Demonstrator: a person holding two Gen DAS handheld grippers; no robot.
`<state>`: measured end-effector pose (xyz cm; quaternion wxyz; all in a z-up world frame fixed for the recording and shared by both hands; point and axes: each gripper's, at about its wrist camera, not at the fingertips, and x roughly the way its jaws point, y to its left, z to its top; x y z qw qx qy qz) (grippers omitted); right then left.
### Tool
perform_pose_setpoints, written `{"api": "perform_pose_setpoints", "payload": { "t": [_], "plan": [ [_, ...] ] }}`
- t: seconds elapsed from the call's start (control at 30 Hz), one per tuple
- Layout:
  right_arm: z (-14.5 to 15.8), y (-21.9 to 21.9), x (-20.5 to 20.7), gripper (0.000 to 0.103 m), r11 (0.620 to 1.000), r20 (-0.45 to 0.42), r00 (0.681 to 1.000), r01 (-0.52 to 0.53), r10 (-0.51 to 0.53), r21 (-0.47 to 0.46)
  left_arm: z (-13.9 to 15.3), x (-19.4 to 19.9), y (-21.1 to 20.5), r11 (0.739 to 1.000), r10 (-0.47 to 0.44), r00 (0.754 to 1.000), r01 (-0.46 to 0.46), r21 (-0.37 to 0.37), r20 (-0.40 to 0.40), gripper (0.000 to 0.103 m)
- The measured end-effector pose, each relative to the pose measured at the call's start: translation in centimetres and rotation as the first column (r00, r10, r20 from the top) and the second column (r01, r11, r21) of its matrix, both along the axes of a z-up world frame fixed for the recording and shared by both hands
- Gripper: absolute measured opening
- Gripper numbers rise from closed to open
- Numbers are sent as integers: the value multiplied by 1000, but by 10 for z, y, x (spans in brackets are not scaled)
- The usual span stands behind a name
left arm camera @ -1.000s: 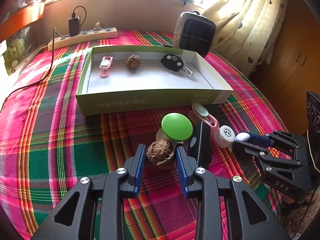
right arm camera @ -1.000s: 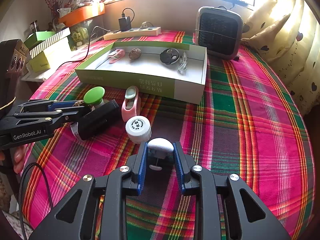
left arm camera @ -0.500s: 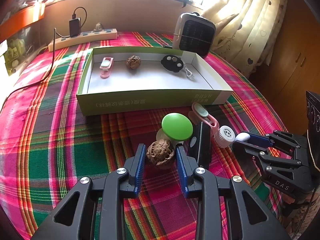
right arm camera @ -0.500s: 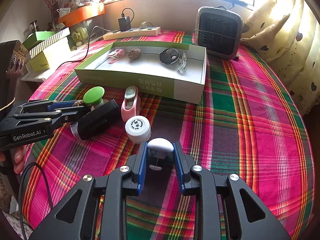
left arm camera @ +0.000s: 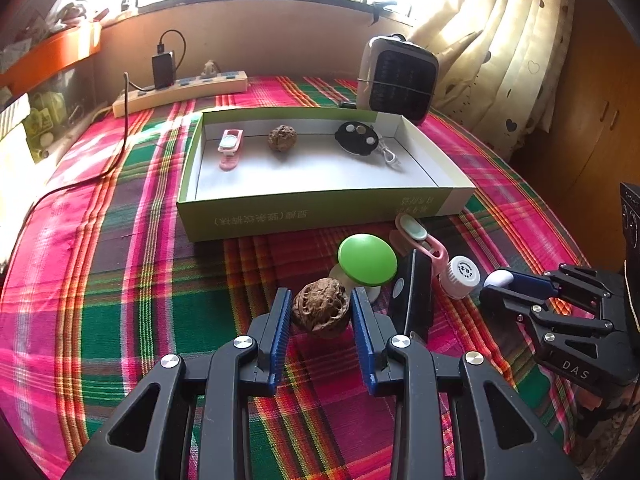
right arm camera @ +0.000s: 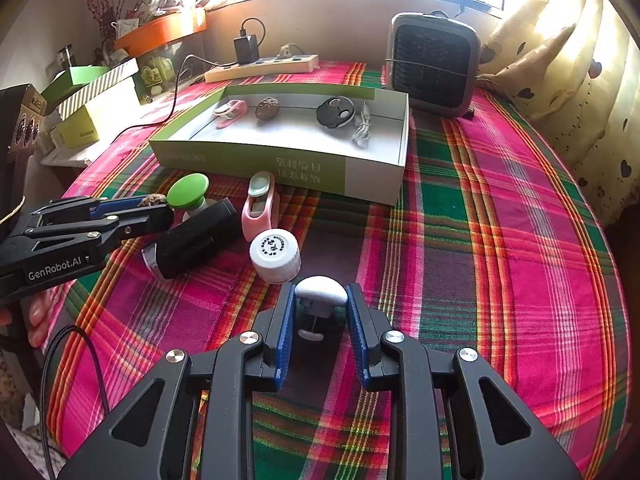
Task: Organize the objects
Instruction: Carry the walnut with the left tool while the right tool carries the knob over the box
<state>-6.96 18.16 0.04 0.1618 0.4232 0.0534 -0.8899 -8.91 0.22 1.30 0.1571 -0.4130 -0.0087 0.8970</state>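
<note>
My left tongs (left arm camera: 320, 312) are clamped on a walnut (left arm camera: 320, 310), brown, deeply wrinkled and roughly round, its sides pressed against both blue pads just above the plaid cloth (left arm camera: 120, 280) of the table. Right behind it stands a green mushroom-shaped knob (left arm camera: 367, 259), and beside that lie a black case (left arm camera: 412, 296), a pink clip (left arm camera: 416, 236) and a white ribbed cap (left arm camera: 462, 276).

My right tongs (right arm camera: 320, 312) grip a white knob (right arm camera: 320, 291) with a smooth domed top and a short stem ending in a small foot near the cloth; the dome sits squeezed between the pads. The cap (right arm camera: 275, 255) lies just in front of it.

Farther back sits the open green-and-white box (left arm camera: 320, 208). Inside, along its far wall, are another pink clip (left arm camera: 229, 148), a second walnut (left arm camera: 282, 139) and a black key fob (left arm camera: 357, 138) with a pale cord. A small heater (left arm camera: 396, 76) stands behind the box.
</note>
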Motion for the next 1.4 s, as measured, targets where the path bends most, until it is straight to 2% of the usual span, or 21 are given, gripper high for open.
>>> {"api": "perform_pose_setpoints", "payload": {
  "t": [0.47, 0.63, 1.0, 1.4],
  "plan": [
    [14, 4, 4, 26, 1000, -34, 999, 2, -3, -23, 14, 4, -7, 999, 30, 999, -31, -19, -43, 28],
    [30, 4, 0, 26, 997, -38, 999, -26, 23, -74, 24, 3, -9, 999, 33, 997, -34, -14, -63, 28],
    [68, -9, -22, 26, 993, -115, 991, -82, 72, -82, 44, -14, -14, 999, 48, 994, -50, -13, -94, 28],
    [89, -27, -64, 26, 988, -122, 986, -124, 113, -88, 51, -39, -18, 998, 59, 992, -61, -18, -112, 28]
  ]
}}
